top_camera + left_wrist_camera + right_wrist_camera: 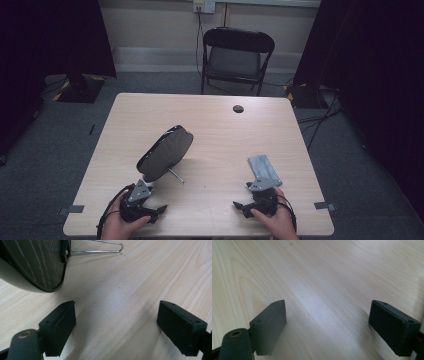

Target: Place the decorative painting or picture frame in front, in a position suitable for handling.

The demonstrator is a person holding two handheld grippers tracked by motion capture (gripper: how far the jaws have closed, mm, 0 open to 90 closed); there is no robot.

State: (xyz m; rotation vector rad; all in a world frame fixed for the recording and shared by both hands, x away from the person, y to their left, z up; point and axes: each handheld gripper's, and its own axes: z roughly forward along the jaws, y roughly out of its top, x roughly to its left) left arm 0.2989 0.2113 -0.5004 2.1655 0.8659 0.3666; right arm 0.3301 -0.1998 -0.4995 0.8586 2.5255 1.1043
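Lower left of the high view: left tool (159, 213) in a hand (120, 226), jaws spread wide, nothing between them, bare worktop (225, 135) beneath. Lower right: right tool (240, 209) in the other hand (277, 222), likewise spread and empty, aimed at the left one. Same in the gripper views: left tool (116, 322) and right tool (328, 322) wide apart over plain wood.

Just beyond the left tool, left of centre: mirror (165, 152), an oval disc leaning back on a thin wire stand (176, 176), lower rim on the worktop. In the left gripper view, at upper left: dark rim of the mirror (32, 265), near the left jaw but apart from it, and the stand (100, 247) at the top edge. Probably glass: stiff, fairly heavy for its size, smooth, breakable, easily tipped off that light stand. Best pinched at the rim, across its thickness, low and near the stand hinge; not on the face, and not by the springy wire alone.

Touching or just beyond the right tool: grey pad (264, 167), flat; cloth or packet, cannot tell. Likely light and limp; best taken by an edge.

Nothing between the tools and either thing. Farther up: a small hole (238, 108) in the worktop, then a folding chair (237, 60) on the floor behind.
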